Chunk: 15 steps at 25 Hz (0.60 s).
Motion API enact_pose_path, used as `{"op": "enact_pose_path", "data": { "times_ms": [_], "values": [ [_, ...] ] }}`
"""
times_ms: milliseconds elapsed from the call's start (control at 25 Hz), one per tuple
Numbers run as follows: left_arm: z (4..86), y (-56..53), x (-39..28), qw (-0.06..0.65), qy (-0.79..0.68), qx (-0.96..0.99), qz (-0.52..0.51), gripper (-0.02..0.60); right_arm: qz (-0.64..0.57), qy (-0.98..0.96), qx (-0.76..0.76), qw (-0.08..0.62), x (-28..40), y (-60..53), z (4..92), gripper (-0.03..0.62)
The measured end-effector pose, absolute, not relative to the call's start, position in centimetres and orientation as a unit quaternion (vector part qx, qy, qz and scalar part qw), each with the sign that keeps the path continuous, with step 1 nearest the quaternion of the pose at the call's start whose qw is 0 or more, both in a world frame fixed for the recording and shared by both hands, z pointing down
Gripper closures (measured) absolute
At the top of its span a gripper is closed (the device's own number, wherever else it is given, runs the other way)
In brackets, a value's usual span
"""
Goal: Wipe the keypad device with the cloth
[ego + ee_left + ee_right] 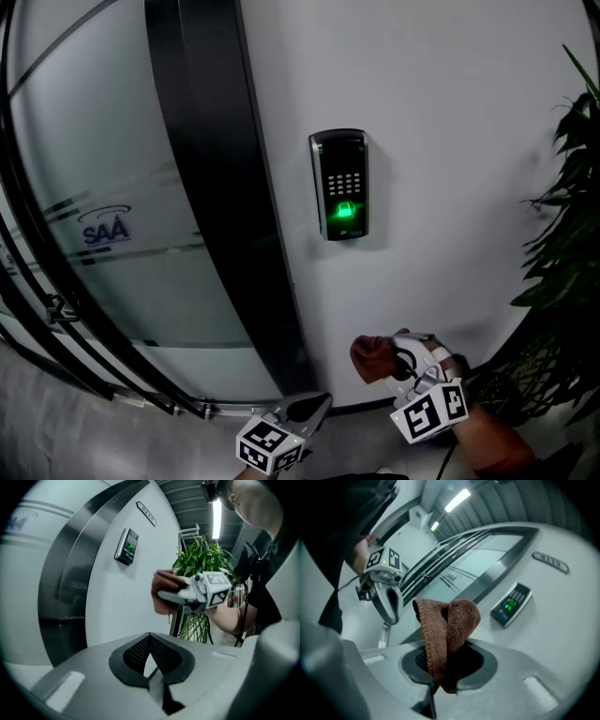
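The keypad device (338, 185) is a dark box on the white wall, with a button grid and a green-lit sensor below it. It also shows as the keypad device (512, 604) ahead and to the right of my right gripper (440, 667), which is shut on a folded brown cloth (445, 630). In the head view my right gripper (389, 356) holds the cloth (373, 359) well below the device, apart from it. My left gripper (314, 405) sits lower left, jaws shut and empty, with its pads (150, 641) meeting.
A curved glass door with a dark frame (206, 187) and a blue logo stands left of the device. A green plant (562, 253) fills the right side. A small sign plate (146, 513) is fixed higher on the wall.
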<state>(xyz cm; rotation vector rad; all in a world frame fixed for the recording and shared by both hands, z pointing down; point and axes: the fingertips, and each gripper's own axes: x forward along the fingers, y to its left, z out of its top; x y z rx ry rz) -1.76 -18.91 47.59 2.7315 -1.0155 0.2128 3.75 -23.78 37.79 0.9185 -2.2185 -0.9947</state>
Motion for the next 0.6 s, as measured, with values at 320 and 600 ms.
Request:
{"op": "enact_pose_path", "data": {
  "times_ms": [320, 600],
  "values": [
    [46.1, -19.4, -1.9, 0.101, -0.309, 0.945, 0.044, 0.565, -0.609, -0.576, 0.429, 0.336, 1.6, -29.2, 20.7, 0.539],
    [45.8, -19.2, -2.7, 0.089, -0.312, 0.945, 0.04, 0.565, -0.62, -0.5, 0.502, 0.338, 0.5, -33.7, 10.7, 0.539]
  ]
}}
